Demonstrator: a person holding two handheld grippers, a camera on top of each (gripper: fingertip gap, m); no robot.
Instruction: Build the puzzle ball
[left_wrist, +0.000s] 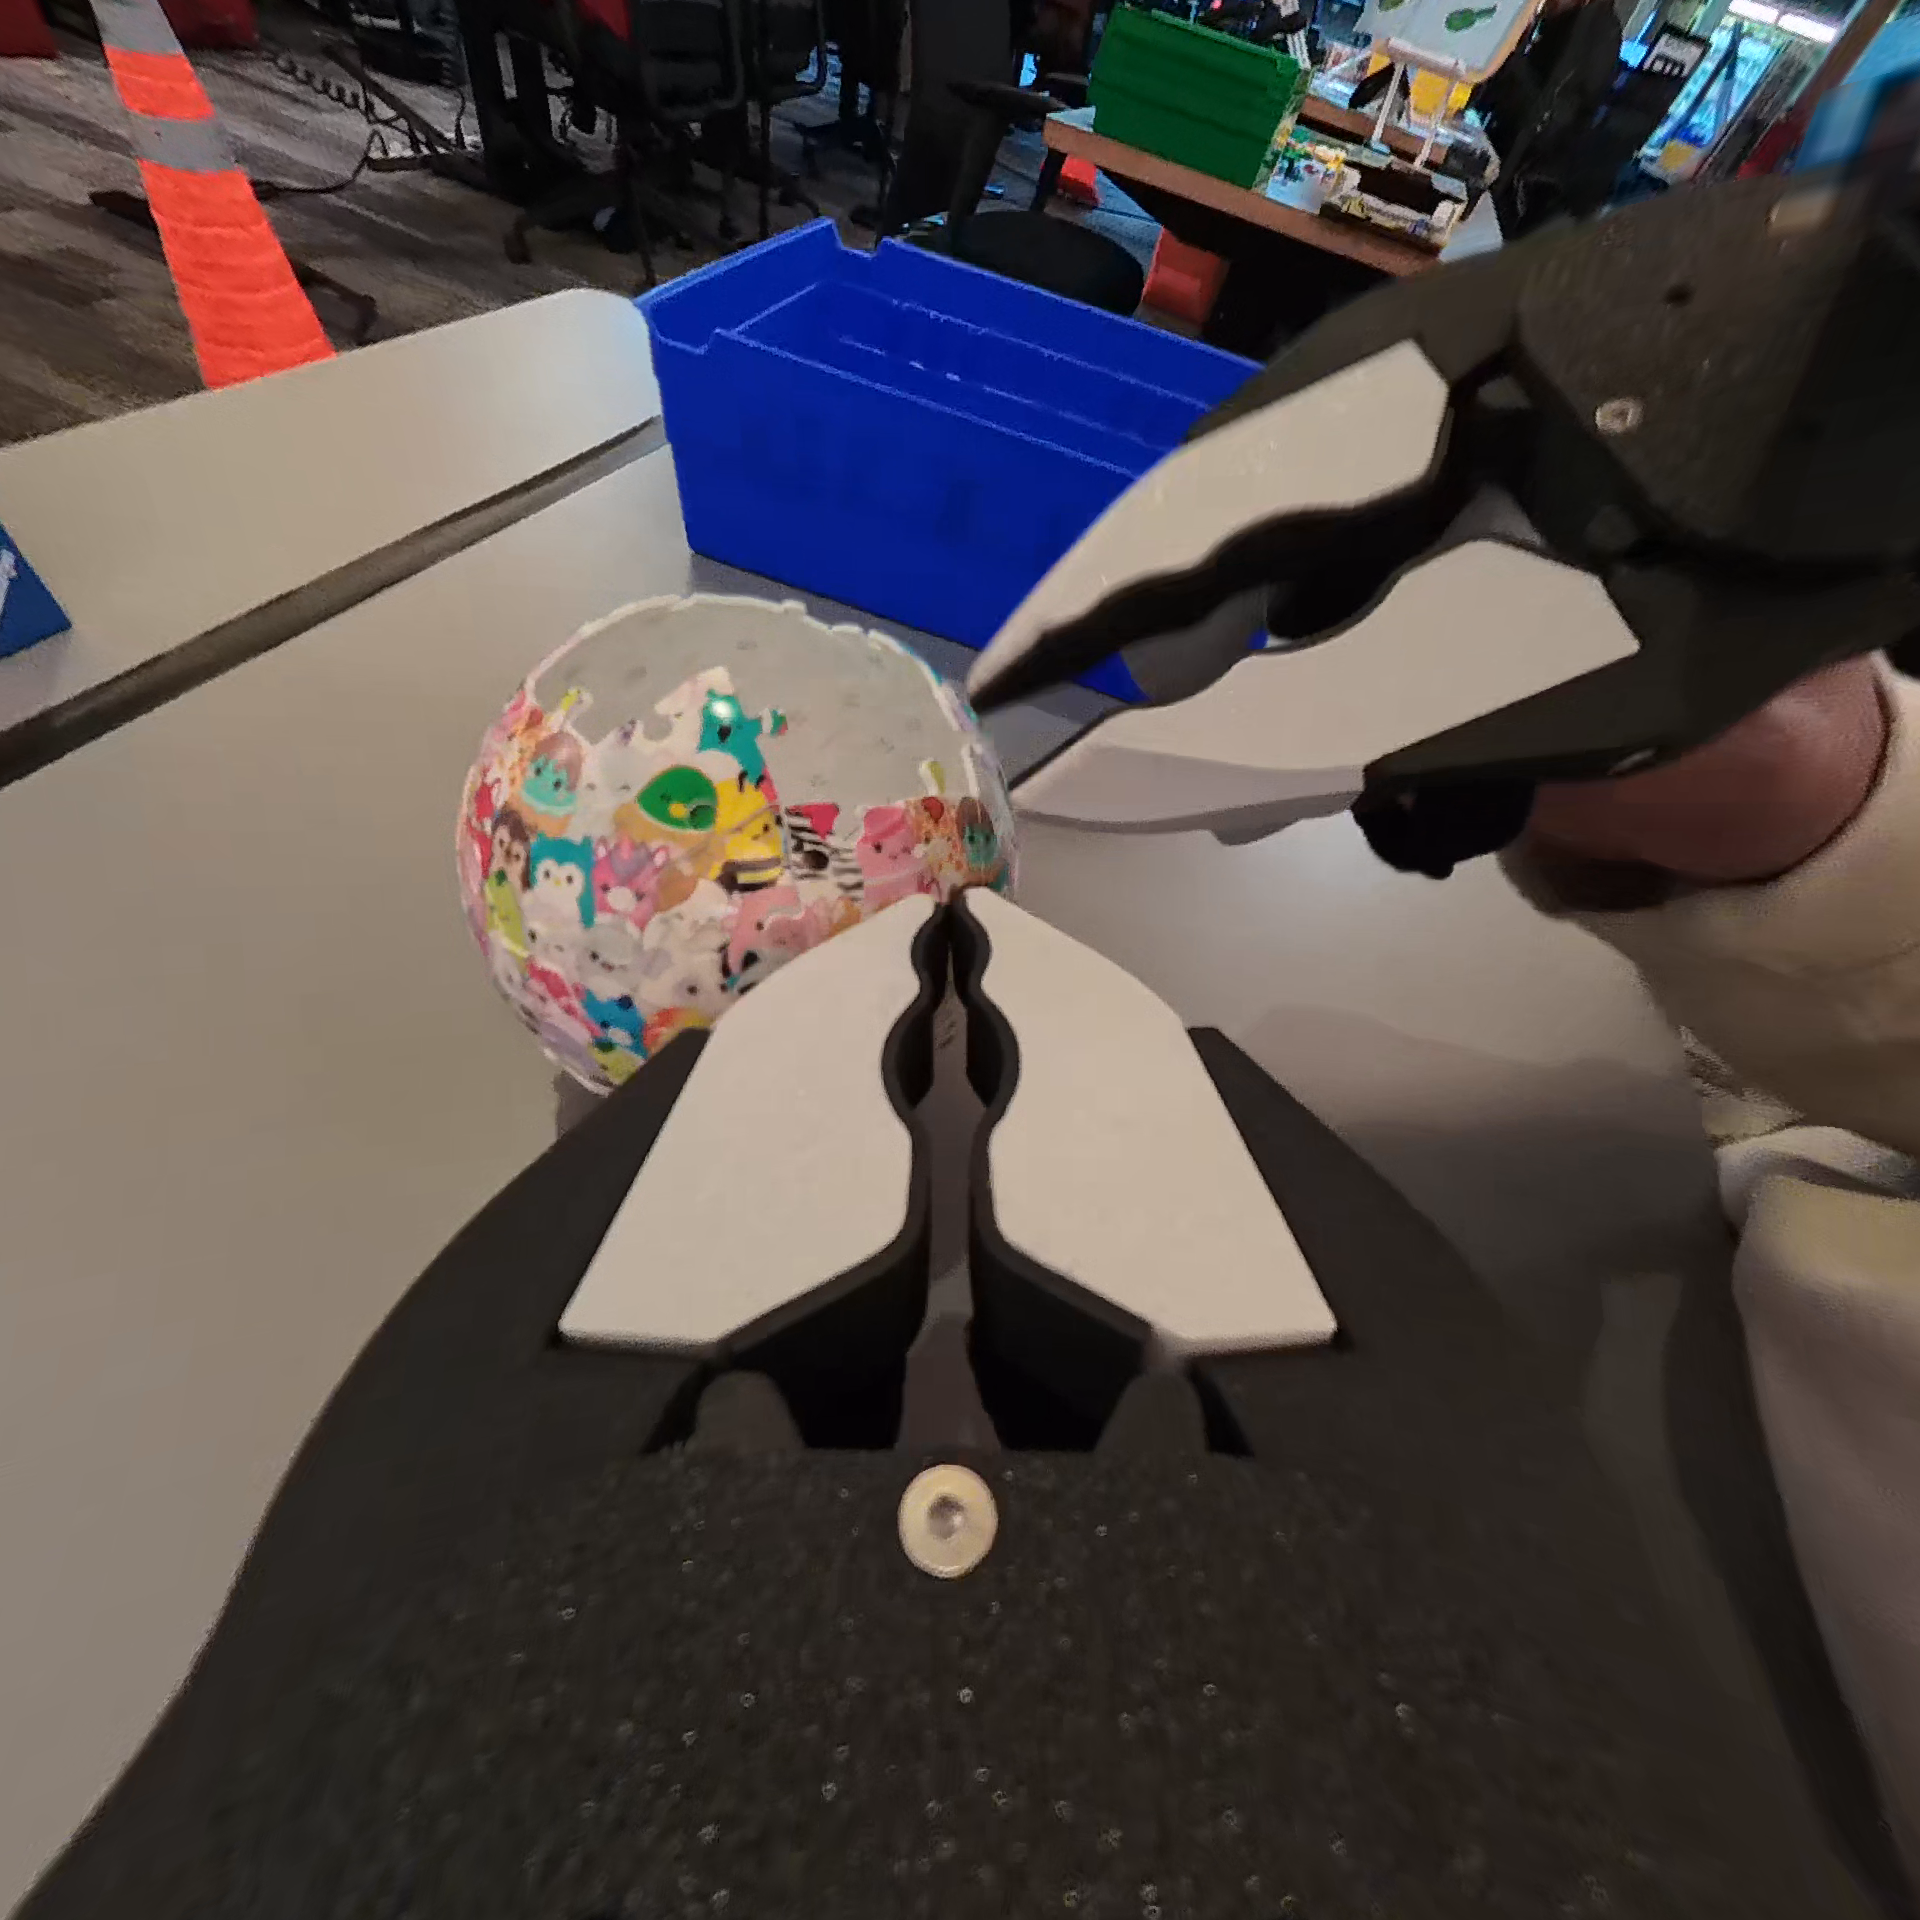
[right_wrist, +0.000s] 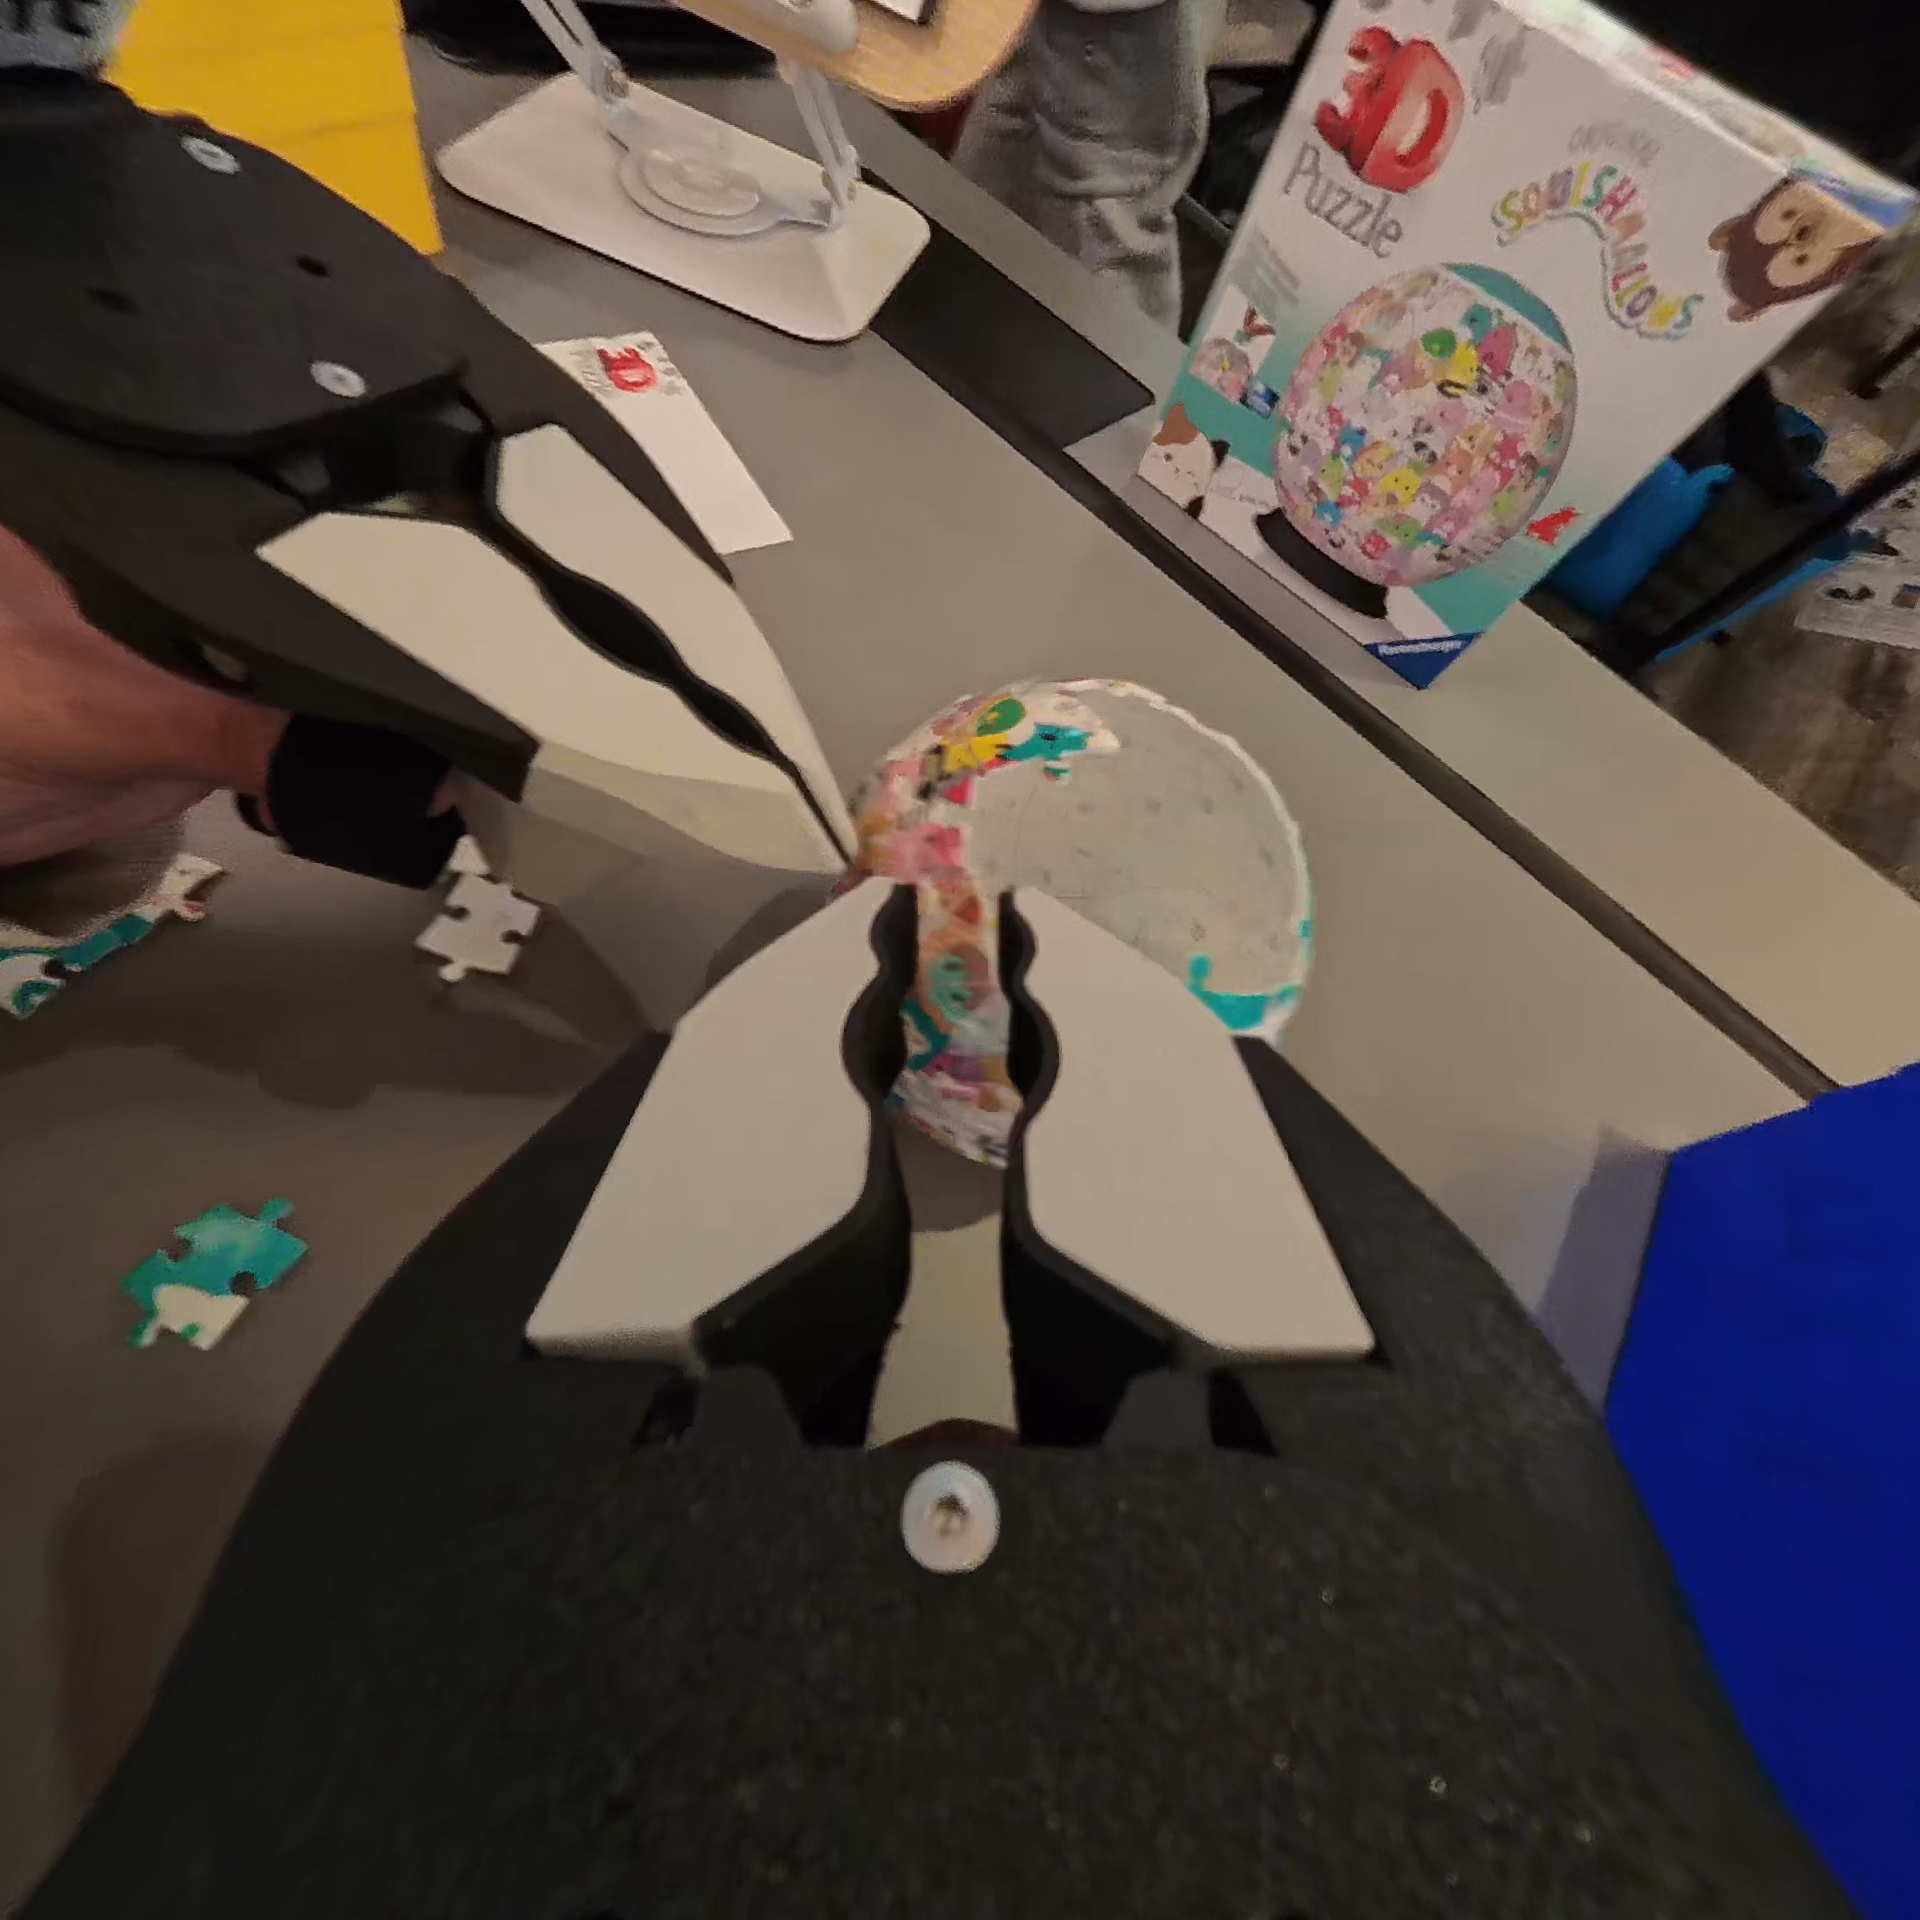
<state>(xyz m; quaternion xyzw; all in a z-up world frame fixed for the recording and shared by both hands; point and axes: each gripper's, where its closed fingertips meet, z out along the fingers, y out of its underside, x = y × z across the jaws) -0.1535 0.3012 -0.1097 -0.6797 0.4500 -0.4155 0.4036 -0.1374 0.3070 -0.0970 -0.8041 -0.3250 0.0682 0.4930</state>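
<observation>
Half-built puzzle ball (left_wrist: 727, 831), set on the grey table (left_wrist: 260, 935), is nipped at its near lower edge by the closed left tongs (left_wrist: 951, 906) and straddled at its rim by the narrowly parted right tongs (right_wrist: 956, 883), loose pieces (right_wrist: 213, 1273) lying left of these, blue bin (left_wrist: 914, 436) beyond.

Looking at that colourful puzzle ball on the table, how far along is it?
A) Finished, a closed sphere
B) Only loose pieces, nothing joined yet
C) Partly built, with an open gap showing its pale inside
C: the puzzle ball has a jagged open top showing its pale inner wall, and loose pieces lie on the table.
</observation>
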